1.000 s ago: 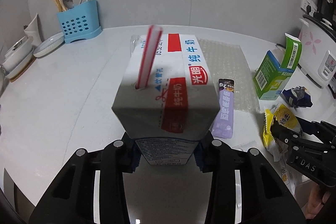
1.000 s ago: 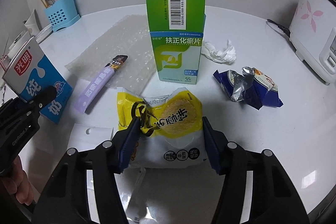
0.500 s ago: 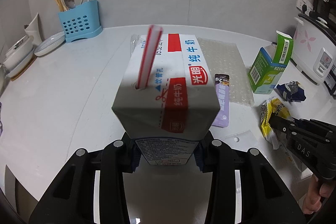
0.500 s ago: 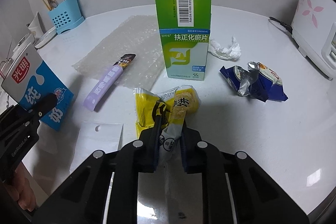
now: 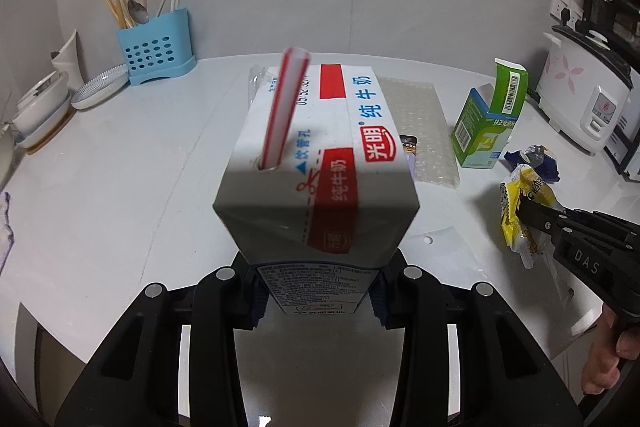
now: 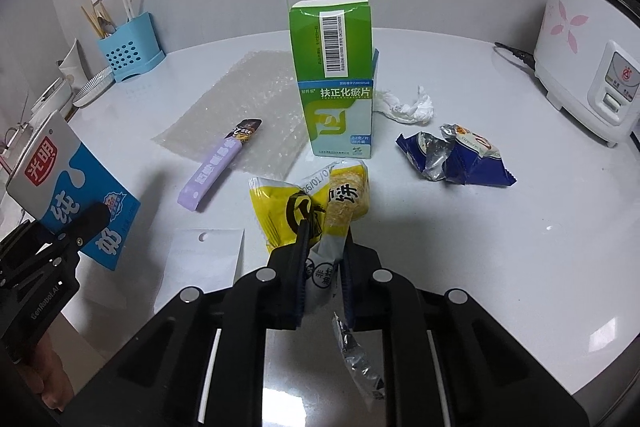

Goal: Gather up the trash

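Closed within the last second onto yellow wrapper [image 6: 320, 211], right gripper [image 6: 325, 247] jaws pinching it; left gripper [image 5: 316, 301] clamping milk carton [image 5: 316, 163] (straw up). Lift clear of tabletop [image 6: 500, 247].

Dim, cool, even indoor light. Both fisheye views bow straight lines, with black vignette at the corners. Glare patches on the glossy table [image 6: 520, 235] at 6 o'clock. The straw [image 5: 286, 107] is blurred at its tip; the carton [image 5: 316, 183] darkens towards 6 o'clock. Far objects stay sharp.
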A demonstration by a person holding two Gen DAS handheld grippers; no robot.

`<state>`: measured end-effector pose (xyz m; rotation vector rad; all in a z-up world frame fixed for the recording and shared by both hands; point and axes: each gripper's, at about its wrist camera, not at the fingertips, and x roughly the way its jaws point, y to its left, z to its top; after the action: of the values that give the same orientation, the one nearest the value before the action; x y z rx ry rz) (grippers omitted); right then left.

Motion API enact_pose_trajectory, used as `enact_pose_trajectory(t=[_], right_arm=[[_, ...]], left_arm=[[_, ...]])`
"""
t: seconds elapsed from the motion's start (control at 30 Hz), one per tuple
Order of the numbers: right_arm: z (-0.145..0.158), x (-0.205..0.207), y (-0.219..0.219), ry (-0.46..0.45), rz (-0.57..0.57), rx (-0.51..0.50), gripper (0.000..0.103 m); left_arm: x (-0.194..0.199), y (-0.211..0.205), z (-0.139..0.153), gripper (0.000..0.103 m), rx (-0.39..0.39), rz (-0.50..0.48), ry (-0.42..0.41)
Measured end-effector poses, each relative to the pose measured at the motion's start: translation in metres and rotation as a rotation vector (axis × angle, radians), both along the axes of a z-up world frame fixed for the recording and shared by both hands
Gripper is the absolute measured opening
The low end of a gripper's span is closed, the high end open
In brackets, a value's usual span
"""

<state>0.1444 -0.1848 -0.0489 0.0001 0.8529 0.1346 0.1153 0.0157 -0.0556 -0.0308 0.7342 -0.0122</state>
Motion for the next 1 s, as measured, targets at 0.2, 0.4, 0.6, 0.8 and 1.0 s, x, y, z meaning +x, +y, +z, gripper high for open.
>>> enact_pose_trajectory(t=[0.2,0.4,0.6,0.8,1.0], right_arm=[[0.015,-0.021,-0.002,-0.032,-0.002,0.000,0.013],[0.027,-0.048,-0.005,-0.069,-0.005,0.000,0.013],[0.037,-0.080,-0.006,-0.111,-0.001,-0.003,0.013],[0.043,-0.119,-0.006,-0.155,0.013,-0.004,0.013],[0.044,-0.162,-0.002,-0.196,0.032,-0.004,0.013]], left_arm=[[-0.021,-0.002,0.011,0.039,0.000,-0.008,-0.013],[-0.049,-0.006,0.021,0.039,-0.002,-0.021,-0.030],[-0.083,-0.008,0.030,0.039,-0.012,-0.035,-0.053],[-0.121,-0.010,0.033,0.039,-0.022,-0.046,-0.075],[-0.157,-0.015,0.028,0.039,-0.030,-0.058,-0.081]])
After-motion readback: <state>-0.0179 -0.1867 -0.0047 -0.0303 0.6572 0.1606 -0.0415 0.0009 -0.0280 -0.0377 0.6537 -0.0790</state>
